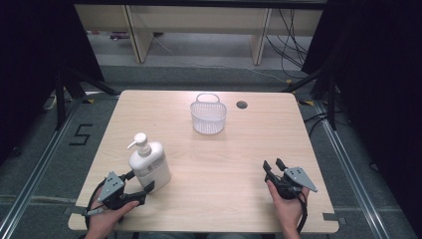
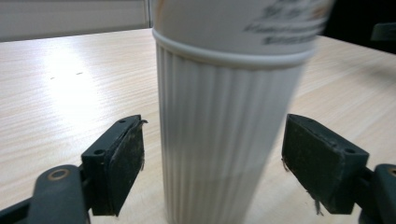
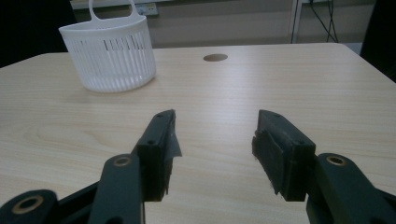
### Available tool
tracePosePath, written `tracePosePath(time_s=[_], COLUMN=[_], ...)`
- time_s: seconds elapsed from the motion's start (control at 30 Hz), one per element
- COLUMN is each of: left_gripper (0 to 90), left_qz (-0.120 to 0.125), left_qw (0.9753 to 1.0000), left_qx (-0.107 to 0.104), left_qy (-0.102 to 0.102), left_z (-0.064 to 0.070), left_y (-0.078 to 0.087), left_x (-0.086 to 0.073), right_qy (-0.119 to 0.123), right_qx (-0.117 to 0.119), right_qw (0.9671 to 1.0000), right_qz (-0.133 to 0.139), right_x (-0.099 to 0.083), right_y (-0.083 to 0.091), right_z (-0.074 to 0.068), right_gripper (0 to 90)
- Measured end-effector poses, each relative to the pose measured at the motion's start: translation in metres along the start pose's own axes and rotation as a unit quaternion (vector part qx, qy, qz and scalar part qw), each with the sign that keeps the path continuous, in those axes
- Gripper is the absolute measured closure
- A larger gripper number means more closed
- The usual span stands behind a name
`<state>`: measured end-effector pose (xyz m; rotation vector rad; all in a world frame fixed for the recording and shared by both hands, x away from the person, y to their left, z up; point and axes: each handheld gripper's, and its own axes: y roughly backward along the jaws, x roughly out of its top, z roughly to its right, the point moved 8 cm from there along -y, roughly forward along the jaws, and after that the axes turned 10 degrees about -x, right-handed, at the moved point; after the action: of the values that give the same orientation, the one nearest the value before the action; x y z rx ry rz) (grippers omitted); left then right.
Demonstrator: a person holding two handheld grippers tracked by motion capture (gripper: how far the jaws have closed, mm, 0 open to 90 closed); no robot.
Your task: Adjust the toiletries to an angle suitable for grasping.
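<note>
A white pump bottle (image 1: 148,163) stands upright on the wooden table (image 1: 209,199) at the front left. My left gripper (image 1: 142,181) is open around its ribbed base (image 2: 224,140), one pad on each side with a gap to the bottle. At the front right my right gripper (image 1: 273,165) rests open with nothing between its pads (image 3: 215,149). A white slotted basket (image 1: 208,115) with a loop handle stands at the back centre, and it appears far left in the right gripper view (image 3: 109,53).
A round cable hole (image 1: 242,104) sits in the table right of the basket (image 3: 215,57). Bare wood (image 1: 224,159) lies between the two grippers. Beyond the far edge are floor, cables and table legs.
</note>
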<state>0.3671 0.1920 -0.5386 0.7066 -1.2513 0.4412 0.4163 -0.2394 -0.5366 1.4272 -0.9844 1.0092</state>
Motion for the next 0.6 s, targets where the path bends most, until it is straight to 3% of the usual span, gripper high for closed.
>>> tracePosePath(time_s=[0.13,0.2,0.27,0.33,0.4,0.47,0.5,0.6], left_gripper=[23.2,27.1,34.7,43.1,49.8,53.5,61.0,67.0], left_qz=[-0.001,0.0,0.001,-0.003,-0.012,-0.011,0.009,0.01], left_qw=[0.9999,0.9999,0.9998,0.9996,0.9995,0.9995,0.9995,0.9996], left_qx=[0.006,0.015,0.016,0.017,0.026,0.026,0.024,0.02], left_qy=[0.009,0.008,0.008,0.021,0.016,0.017,0.017,0.017], left_z=[0.006,0.007,0.008,0.011,0.015,0.016,0.019,0.024], left_y=[0.011,0.018,0.019,0.026,0.031,0.032,0.035,0.036], left_x=[-0.002,0.0,0.0,-0.001,-0.003,-0.003,0.0,0.004], right_qy=[0.007,-0.004,-0.004,0.0,0.005,-0.008,0.014,0.006], right_qx=[-0.007,-0.006,0.002,-0.007,-0.002,-0.007,0.0,-0.003], right_qw=[0.9999,0.9999,1.0,0.9999,1.0,0.9998,0.9999,0.9999], right_qz=[-0.006,-0.011,-0.002,-0.012,-0.007,-0.014,0.001,-0.015], right_x=[0.0,-0.001,0.0,-0.001,-0.001,-0.002,0.0,-0.001], right_y=[-0.001,-0.001,-0.002,-0.001,-0.002,-0.001,-0.004,-0.003], right_z=[0.002,-0.001,-0.002,-0.001,-0.001,-0.003,-0.001,-0.002], right_gripper=[49.0,48.9,49.0,49.1,49.0,49.0,48.9,48.9])
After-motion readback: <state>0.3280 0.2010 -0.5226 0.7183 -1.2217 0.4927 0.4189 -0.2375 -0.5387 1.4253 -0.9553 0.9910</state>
